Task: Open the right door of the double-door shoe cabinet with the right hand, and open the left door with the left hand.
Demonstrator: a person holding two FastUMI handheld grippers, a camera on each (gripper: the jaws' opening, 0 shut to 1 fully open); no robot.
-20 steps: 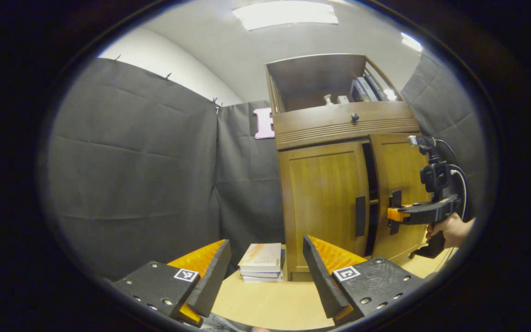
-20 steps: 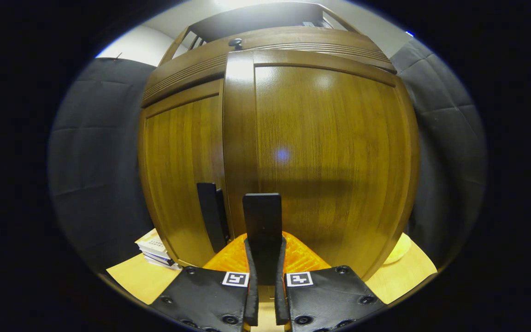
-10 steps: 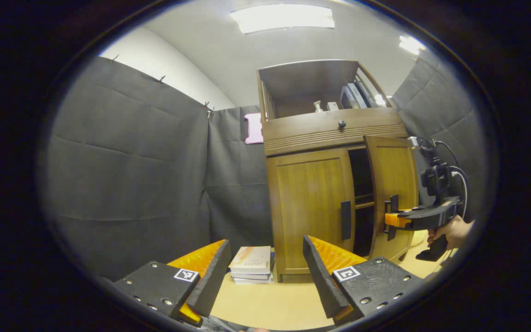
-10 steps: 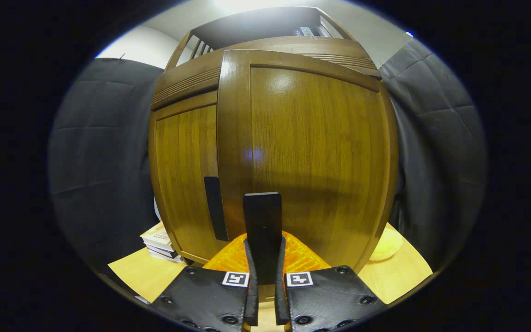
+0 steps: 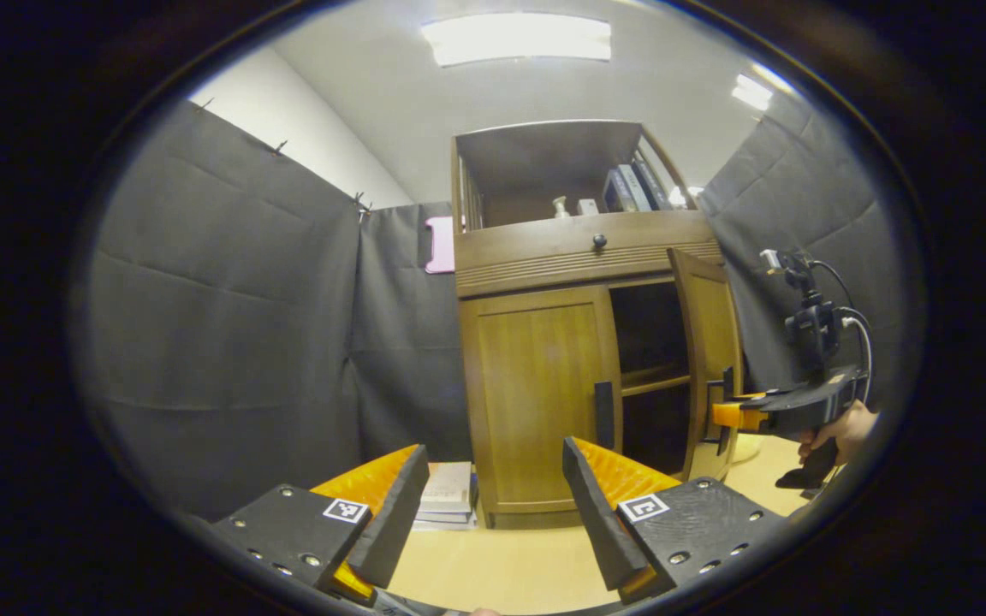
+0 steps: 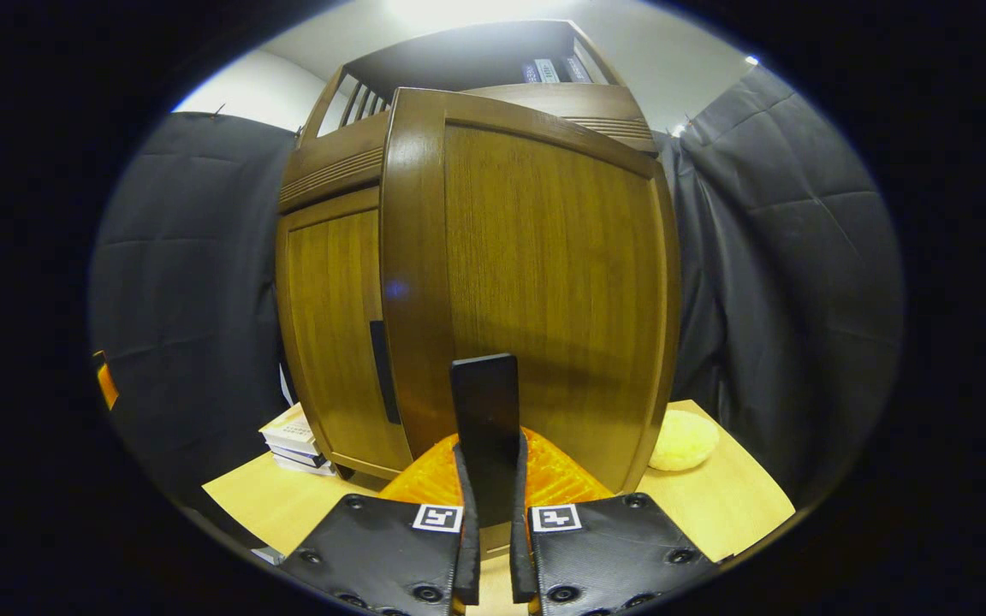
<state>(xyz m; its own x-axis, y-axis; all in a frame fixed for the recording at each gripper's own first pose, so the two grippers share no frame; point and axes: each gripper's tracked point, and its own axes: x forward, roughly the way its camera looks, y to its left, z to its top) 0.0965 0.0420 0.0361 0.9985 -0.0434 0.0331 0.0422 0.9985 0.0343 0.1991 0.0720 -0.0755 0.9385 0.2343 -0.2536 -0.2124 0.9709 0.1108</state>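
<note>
The wooden shoe cabinet [image 5: 536, 248] stands on the table. Its right door [image 5: 709, 342] hangs swung out, baring a dark inside with a shelf [image 5: 651, 381]. In the right gripper view that door [image 6: 544, 291] looms close, and my right gripper [image 6: 490, 505] is shut on its black handle [image 6: 484, 411]. From the left gripper view the same right gripper [image 5: 728, 417] is held by a hand [image 5: 835, 432] at the door's edge. The left door [image 5: 536, 393] is closed, its black handle [image 5: 603, 415] untouched. My left gripper [image 5: 493, 496] is open, short of the cabinet.
A stack of books [image 5: 446, 496] lies on the table left of the cabinet. A yellow round thing [image 6: 683, 440] sits on the table right of it. The cabinet's top shelf holds books [image 5: 630, 188] and small items. Black cloth walls close in on both sides.
The right door has swung from slightly ajar to wide open, pulled by the right gripper. The left gripper stayed open and the cabinet shifted left in its view.
</note>
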